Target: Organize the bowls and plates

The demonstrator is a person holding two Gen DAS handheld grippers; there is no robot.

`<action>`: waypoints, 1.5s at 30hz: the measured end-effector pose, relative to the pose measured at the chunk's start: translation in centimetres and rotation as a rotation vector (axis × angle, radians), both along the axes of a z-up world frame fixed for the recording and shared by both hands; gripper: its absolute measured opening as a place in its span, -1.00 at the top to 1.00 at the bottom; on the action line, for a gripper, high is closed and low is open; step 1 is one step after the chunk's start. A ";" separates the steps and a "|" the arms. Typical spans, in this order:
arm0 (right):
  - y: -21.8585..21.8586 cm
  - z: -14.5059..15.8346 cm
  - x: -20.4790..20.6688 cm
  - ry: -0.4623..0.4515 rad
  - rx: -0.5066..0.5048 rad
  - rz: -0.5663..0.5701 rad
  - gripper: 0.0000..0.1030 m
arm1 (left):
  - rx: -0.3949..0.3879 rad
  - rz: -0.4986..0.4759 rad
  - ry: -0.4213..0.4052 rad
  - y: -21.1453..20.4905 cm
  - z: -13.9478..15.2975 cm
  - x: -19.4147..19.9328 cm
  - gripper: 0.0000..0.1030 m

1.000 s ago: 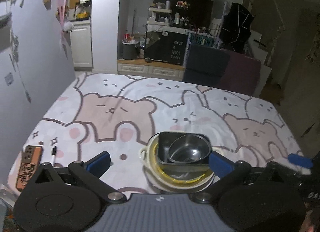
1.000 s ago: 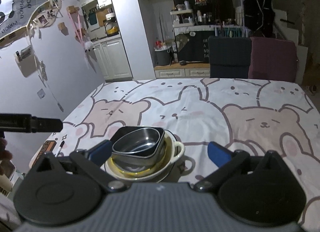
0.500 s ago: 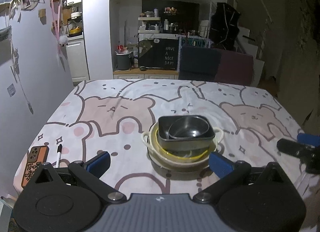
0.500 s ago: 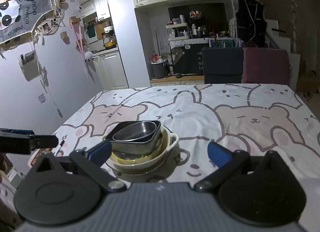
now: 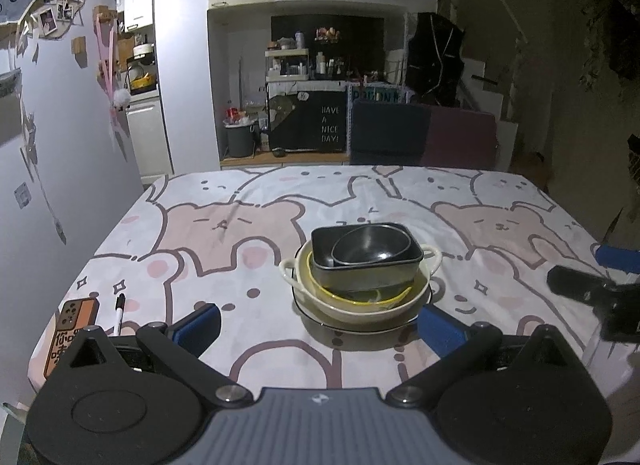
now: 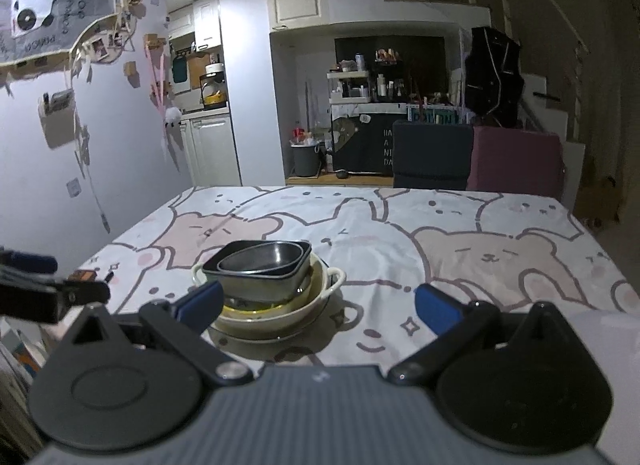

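- Hovering at the near edge of the tabletop (image 5: pixel 256 349), the left gripper (image 5: pixel 318 327) has its blue-tipped fingers (image 5: pixel 198 325) spread wide, holding nothing.
- The right gripper (image 6: pixel 318 307) hangs likewise at the near edge, fingers (image 6: pixel 436 309) wide apart and empty; its left fingertip overlaps the stack in the right wrist view, though contact cannot be told.
- Each gripper shows at the edge of the other's view, dark with a blue tip.
- A phone (image 5: pixel 70 335) and a marker pen (image 5: pixel 119 308) lie side by side at the near left corner of the bear-print cloth.
- The stack of dishes sits just beyond the fingers, near the middle of the tabletop: a dark-rimmed plate (image 5: pixel 320 321) at the bottom, a cream two-handled bowl (image 5: pixel 360 309) on it, a yellow-rimmed bowl (image 5: pixel 352 297) inside that, then a dark square dish (image 5: pixel 360 277), with a round metal bowl (image 5: pixel 370 247) nested on top.
- Two chairs (image 5: pixel 424 139), one dark and one maroon, stand at the far edge.
- Beyond them are shelves and a sign reading "HAVE A NICE DAY!" (image 5: pixel 330 125).
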State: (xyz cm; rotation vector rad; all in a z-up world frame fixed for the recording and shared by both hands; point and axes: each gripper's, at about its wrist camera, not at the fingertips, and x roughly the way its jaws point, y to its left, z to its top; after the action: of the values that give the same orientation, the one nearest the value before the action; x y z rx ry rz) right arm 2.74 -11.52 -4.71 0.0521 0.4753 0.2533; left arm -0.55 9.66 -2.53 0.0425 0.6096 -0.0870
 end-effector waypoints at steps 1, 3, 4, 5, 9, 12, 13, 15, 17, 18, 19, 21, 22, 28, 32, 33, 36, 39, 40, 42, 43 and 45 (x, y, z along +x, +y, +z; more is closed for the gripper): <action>0.1 -0.1 -0.1 -0.004 -0.005 0.001 -0.99 | 0.001 -0.002 -0.006 -0.1 0.0 0.0 -1.00; 0.1 -0.2 -0.2 -0.009 -0.007 0.000 -0.99 | 0.006 -0.004 -0.017 -0.2 0.1 -0.1 -1.00; 0.1 -0.2 -0.2 -0.011 -0.007 -0.002 -0.99 | 0.006 -0.005 -0.019 -0.2 0.1 -0.1 -1.00; 0.1 -0.3 -0.3 -0.012 -0.010 -0.003 -0.99 | 0.003 -0.007 -0.020 -0.2 0.1 -0.1 -1.00; -0.1 -0.3 -0.2 -0.015 -0.019 -0.012 -0.99 | -0.001 -0.008 -0.021 -0.1 0.1 -0.1 -1.00; -0.1 -0.2 -0.1 -0.016 -0.020 -0.016 -0.99 | -0.003 -0.015 -0.021 -0.2 0.1 -0.1 -1.00; -0.1 -0.2 -0.1 -0.016 -0.019 -0.017 -0.99 | -0.004 -0.017 -0.022 -0.2 0.1 0.0 -1.00; -0.1 -0.2 -0.1 -0.016 -0.020 -0.015 -0.99 | -0.007 -0.019 -0.023 -0.3 0.1 0.0 -1.00; -0.1 -0.2 -0.1 -0.016 -0.020 -0.014 -0.99 | -0.007 -0.019 -0.023 -0.3 0.1 0.0 -1.00; -0.1 -0.2 -0.1 -0.017 -0.019 -0.013 -0.99 | -0.006 -0.020 -0.023 -0.3 0.1 0.0 -1.00; -0.1 -0.2 -0.1 -0.017 -0.018 -0.013 -0.99 | -0.006 -0.020 -0.023 -0.4 0.1 0.1 -1.00; -0.1 -0.2 -0.1 -0.017 -0.018 -0.012 -0.99 | -0.005 -0.021 -0.021 -0.5 0.1 0.1 -1.00; 0.0 -0.3 -0.1 -0.016 -0.017 -0.012 -0.99 | -0.005 -0.020 -0.021 -0.6 0.1 0.1 -1.00; 0.0 -0.3 -0.1 -0.015 -0.018 -0.012 -0.99 | -0.005 -0.020 -0.021 -0.6 0.1 0.1 -1.00; 0.0 -0.3 -0.1 -0.015 -0.017 -0.012 -0.99 | -0.006 -0.021 -0.022 -0.6 0.1 0.1 -1.00; 0.0 -0.3 -0.1 -0.015 -0.017 -0.012 -0.99 | -0.006 -0.021 -0.021 -0.6 0.1 0.1 -1.00; 0.0 -0.3 -0.1 -0.015 -0.017 -0.012 -0.99 | -0.006 -0.022 -0.021 -0.7 0.0 0.1 -1.00; 0.0 -0.3 -0.1 -0.015 -0.017 -0.012 -0.99 | -0.013 -0.026 -0.019 -0.7 -0.1 0.1 -1.00; 0.0 -0.3 -0.1 -0.015 -0.017 -0.012 -0.99 | -0.014 -0.026 -0.017 -0.7 -0.2 0.1 -1.00; 0.0 -0.3 -0.1 -0.015 -0.017 -0.012 -0.99 | -0.013 -0.024 -0.016 -0.7 -0.3 0.1 -1.00; 0.0 -0.3 -0.1 -0.015 -0.017 -0.012 -0.99 | -0.013 -0.025 -0.015 -0.8 -0.3 0.1 -1.00; 0.0 -0.3 -0.1 -0.015 -0.017 -0.012 -0.99 | -0.013 -0.024 -0.016 -0.7 -0.3 0.1 -1.00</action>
State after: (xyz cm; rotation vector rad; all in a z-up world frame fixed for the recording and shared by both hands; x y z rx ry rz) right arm 2.64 -11.52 -4.99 0.0363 0.4621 0.2375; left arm -0.42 8.92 -2.84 0.0379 0.5928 -0.1141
